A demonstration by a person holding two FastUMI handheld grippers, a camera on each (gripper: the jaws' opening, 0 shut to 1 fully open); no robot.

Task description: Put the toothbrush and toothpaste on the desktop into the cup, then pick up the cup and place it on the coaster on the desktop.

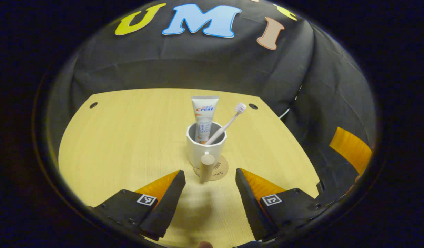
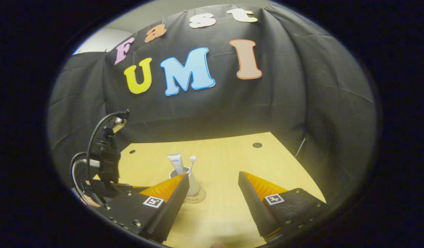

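Left claw (image 1: 210, 175) wide, right claw (image 2: 213, 179) wide; toothpaste (image 1: 204, 115), toothbrush (image 1: 229, 124) in cup (image 1: 205, 148) on coaster (image 1: 219, 168)

Left near, right farther; shared cup (image 1: 205, 146)

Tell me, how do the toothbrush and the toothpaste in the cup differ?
The toothpaste is a wide, flat white tube; the toothbrush is a thin white stick with a small bristled head. The toothpaste stands nearly upright, while the toothbrush leans out over the rim to one side. The toothpaste carries printing; the toothbrush looks plain. Both stand in the white cup, which sits on the coaster, and both stick out above its rim.
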